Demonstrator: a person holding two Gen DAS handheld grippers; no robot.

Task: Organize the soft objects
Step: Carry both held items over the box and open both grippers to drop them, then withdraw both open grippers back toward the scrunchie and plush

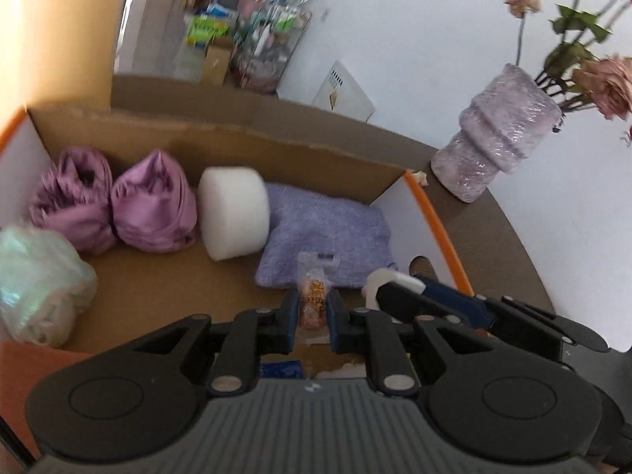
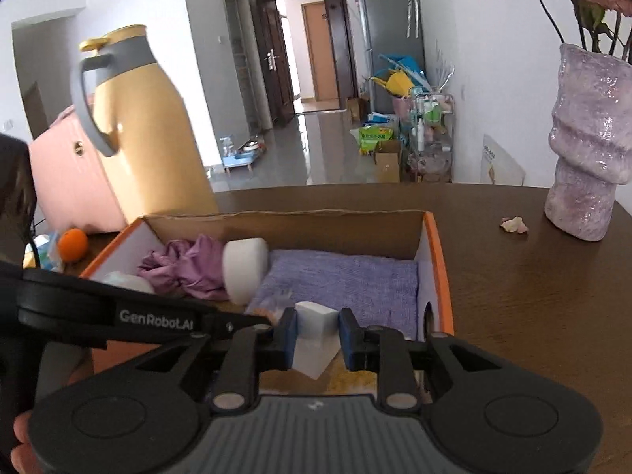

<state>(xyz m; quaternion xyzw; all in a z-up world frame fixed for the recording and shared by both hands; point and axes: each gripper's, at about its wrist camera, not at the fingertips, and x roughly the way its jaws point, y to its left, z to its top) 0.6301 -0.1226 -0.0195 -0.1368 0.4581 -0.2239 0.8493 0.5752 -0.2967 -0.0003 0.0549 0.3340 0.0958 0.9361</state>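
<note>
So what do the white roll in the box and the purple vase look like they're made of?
The white roll looks like soft foam: matte, pale, with rounded edges. The purple vase looks like glazed ceramic, maybe glass: a bumpy surface with glossy highlights.

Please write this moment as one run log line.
left gripper: holds snack packet | right gripper: holds white foam piece | both over box

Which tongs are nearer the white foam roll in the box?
Left, though not by much. The left tongs, gripping a small clear packet, sit just in front of the white foam roll. The right tongs, holding a white foam piece, are further right.
</note>
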